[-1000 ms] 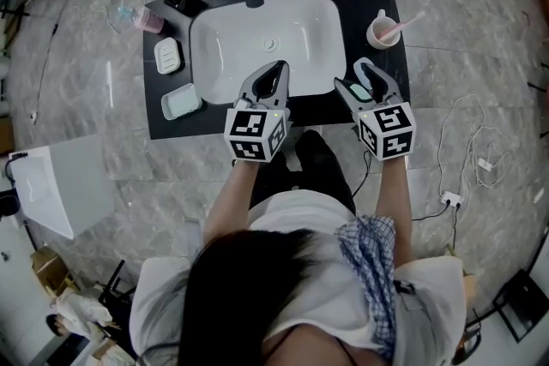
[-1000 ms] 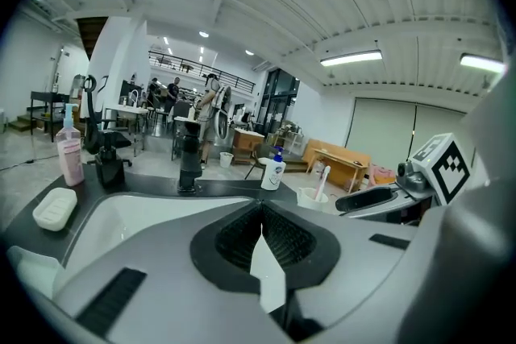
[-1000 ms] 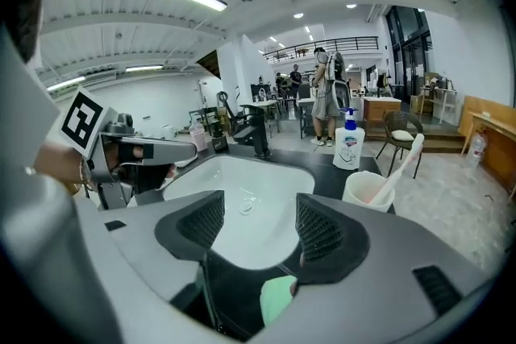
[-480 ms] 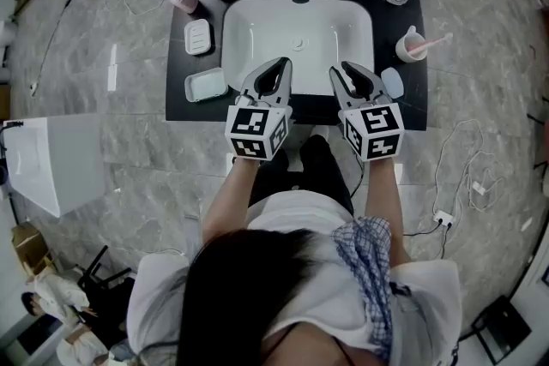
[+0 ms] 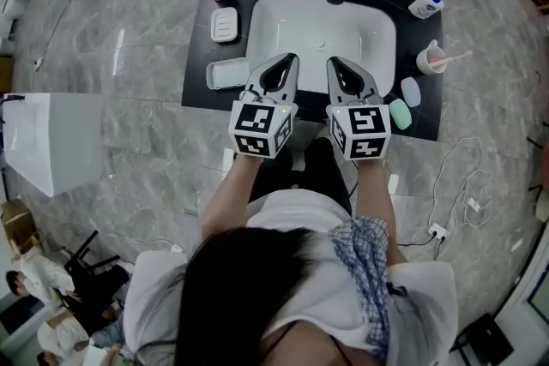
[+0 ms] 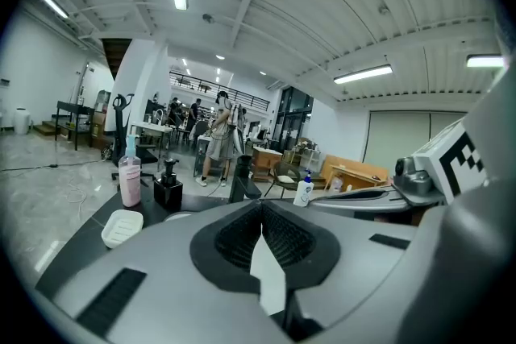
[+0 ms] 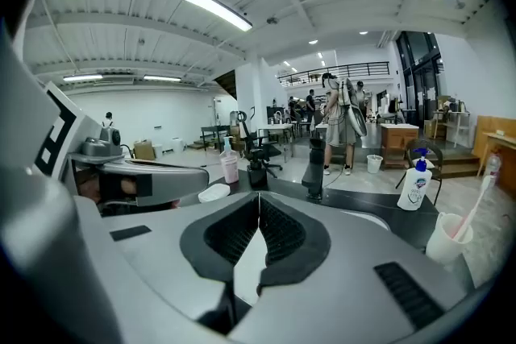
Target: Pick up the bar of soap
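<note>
Soap (image 5: pixel 400 113): taken to be the small green oval bar lying flat at the right front of the black counter (image 5: pixel 202 49). A pale blue oval (image 5: pixel 411 92) sits just behind it and could be a second bar or a lid; which, cannot be told. A cup (image 5: pixel 429 60) stands further back.

Right gripper (image 5: pixel 339 67) hangs over the front rim of the basin (image 5: pixel 322 30), and the soap lies just to the right of its marker cube. Its jaws have just been closing. The right gripper view shows the ribbed pads meeting at the tips with nothing between them. Left gripper (image 5: pixel 283 64) is beside it over the basin, its pads likewise together and empty. Neither gripper view shows the soap.

Handling, as judged:
- The bar looks small, light and hard enough to take a firm pinch without deforming.
- Its rounded edges, and any wetness from the basin, would make it slick and likely to squirt out of a skewed grip.
- The best hold is across the short width at the middle of the bar, with the pads flat on the two long sides.
- It lies low on the counter near the front edge, so a sideways nudge could slide it off.
- The right gripper is the nearer one. It must open before coming down over the bar.
</note>
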